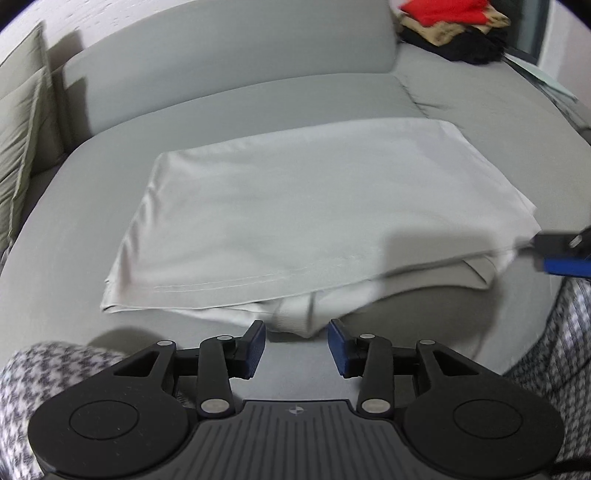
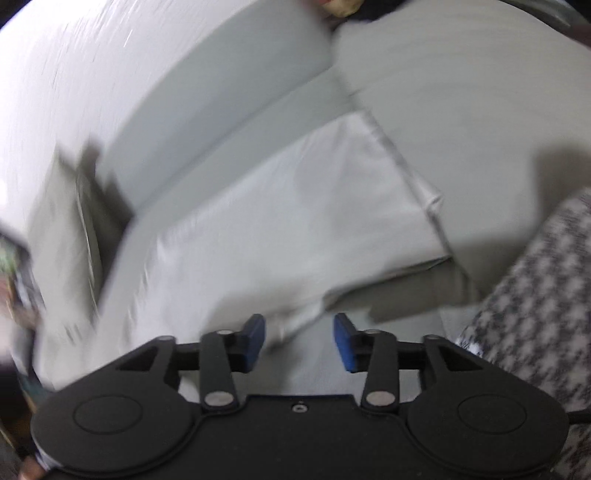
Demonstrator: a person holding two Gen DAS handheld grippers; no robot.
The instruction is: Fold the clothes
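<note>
Folded white garment (image 1: 295,206) lies flat on the grey sofa seat (image 1: 74,236), roughly centred on the cushion, hem with double stitch line along its near edge, a ribbed collar or cuff bit poking out from under that edge.

Left gripper (image 1: 296,345): jaws apart, nothing between them, hovering just short of the garment's near edge, not touching cloth. Right gripper (image 2: 299,341): jaws apart too, empty in its own view, sitting at the garment's near corner.

Left wrist view is sharp and shows extras: the right gripper's blue-padded tip at the garment's right corner, right at the cloth edge, contact unclear; a pile of clothes (image 1: 454,26), red on tan on black, far behind the garment on the sofa's right section; olive cushions (image 1: 22,147) left of the garment against the sofa arm. Right wrist view is heavily motion-blurred, tilted; it shows the garment's right side fold edge and stacked layers (image 2: 424,206), plus a dark gap beside a cushion left of the garment.

Houndstooth-patterned fabric (image 1: 33,384) on the person's legs flanks the garment's near side in both views. Grey backrest (image 1: 240,55) behind the garment, pale wall above it.
</note>
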